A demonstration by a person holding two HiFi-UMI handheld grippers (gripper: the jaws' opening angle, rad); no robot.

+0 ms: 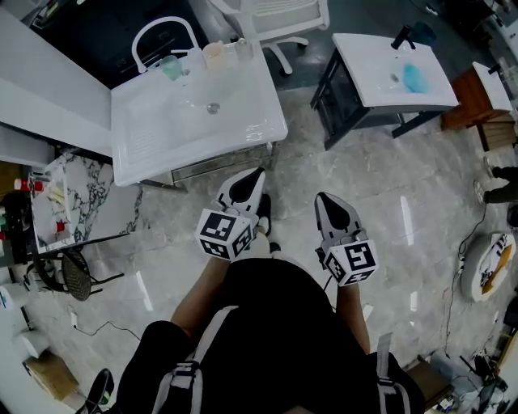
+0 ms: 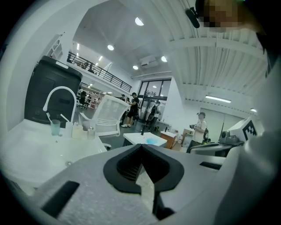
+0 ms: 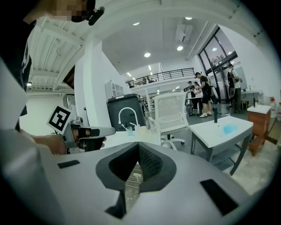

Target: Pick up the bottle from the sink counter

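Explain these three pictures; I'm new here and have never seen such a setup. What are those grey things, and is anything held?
No robot here: a person holds a two-jaw gripper in each hand, the left gripper and the right gripper. The head view looks down from a camera on the person's head. The other two come from cameras riding on each gripper, looking along its jaws. Both pairs of jaws are shut with nothing between them. Ahead stands a white sink counter with a faucet, a green cup and pale containers at its back.

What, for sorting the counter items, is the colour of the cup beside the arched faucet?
The translucent cup is pale teal, clearest in the head view.
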